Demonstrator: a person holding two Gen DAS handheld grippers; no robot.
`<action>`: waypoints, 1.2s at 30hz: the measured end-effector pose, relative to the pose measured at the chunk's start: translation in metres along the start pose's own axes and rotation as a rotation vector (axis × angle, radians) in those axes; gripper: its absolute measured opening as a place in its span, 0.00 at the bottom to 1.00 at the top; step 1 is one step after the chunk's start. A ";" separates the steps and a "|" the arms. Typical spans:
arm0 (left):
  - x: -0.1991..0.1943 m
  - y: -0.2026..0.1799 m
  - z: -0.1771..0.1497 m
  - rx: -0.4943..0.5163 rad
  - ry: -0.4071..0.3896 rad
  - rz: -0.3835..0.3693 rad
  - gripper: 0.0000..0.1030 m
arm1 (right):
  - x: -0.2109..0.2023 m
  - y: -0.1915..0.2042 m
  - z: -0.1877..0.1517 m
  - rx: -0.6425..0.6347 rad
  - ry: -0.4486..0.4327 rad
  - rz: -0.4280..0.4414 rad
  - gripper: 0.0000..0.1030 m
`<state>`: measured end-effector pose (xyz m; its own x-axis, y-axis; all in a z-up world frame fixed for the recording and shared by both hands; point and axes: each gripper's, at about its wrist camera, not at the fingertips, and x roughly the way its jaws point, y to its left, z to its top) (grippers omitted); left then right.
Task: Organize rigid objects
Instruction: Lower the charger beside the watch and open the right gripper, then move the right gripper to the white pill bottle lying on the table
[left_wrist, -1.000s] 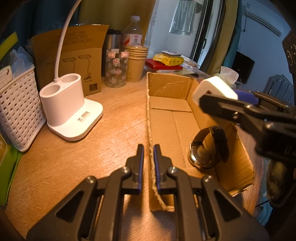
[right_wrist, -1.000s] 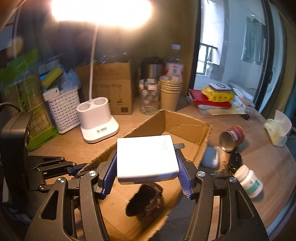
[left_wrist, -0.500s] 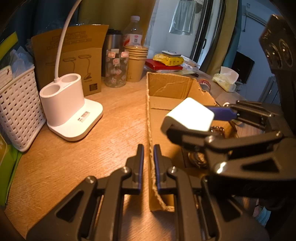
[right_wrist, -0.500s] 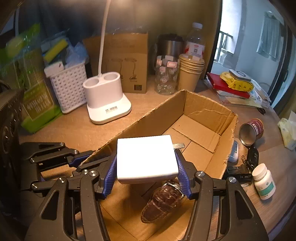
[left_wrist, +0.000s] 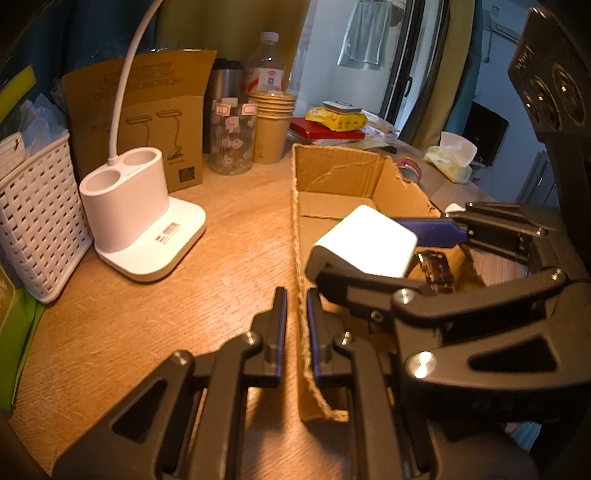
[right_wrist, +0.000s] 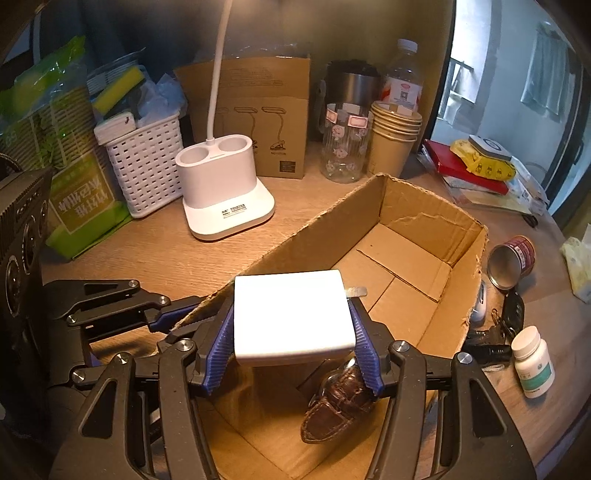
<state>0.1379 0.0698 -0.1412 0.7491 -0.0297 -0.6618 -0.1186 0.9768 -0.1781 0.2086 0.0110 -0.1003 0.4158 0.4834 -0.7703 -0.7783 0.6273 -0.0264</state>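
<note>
The right claw clamps a white square plastic charger above the brown cardboard box; the left claw pinches its near wall. Released here, it could strike the brown leather-strap watch below.

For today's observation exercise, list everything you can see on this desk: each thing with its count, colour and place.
Open cardboard box: one, brown, desk centre.
White square charger block: one, held above box.
Leather-strap watch: one, brown, inside box.
Desk lamp base: one, white, left of box.
Lattice basket: one, white, far left.
Paper cups: a stack, tan, behind box.
Tin can: one, red, right of box.
Pill bottle: one, white, right of box.
Left gripper: black, pinching box wall.
Right gripper: black, gripping charger.
</note>
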 end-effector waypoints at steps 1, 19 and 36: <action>0.000 0.000 0.000 -0.001 0.000 0.000 0.11 | -0.001 -0.001 0.000 -0.001 -0.007 -0.005 0.60; -0.001 -0.001 0.000 0.001 0.000 0.003 0.11 | -0.036 -0.026 -0.020 0.091 -0.123 -0.033 0.61; -0.001 -0.002 0.000 0.000 0.000 0.003 0.12 | -0.056 -0.079 -0.049 0.229 -0.157 -0.114 0.62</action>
<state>0.1369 0.0681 -0.1404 0.7484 -0.0264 -0.6627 -0.1210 0.9770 -0.1757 0.2237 -0.0951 -0.0861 0.5764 0.4790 -0.6620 -0.6031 0.7960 0.0509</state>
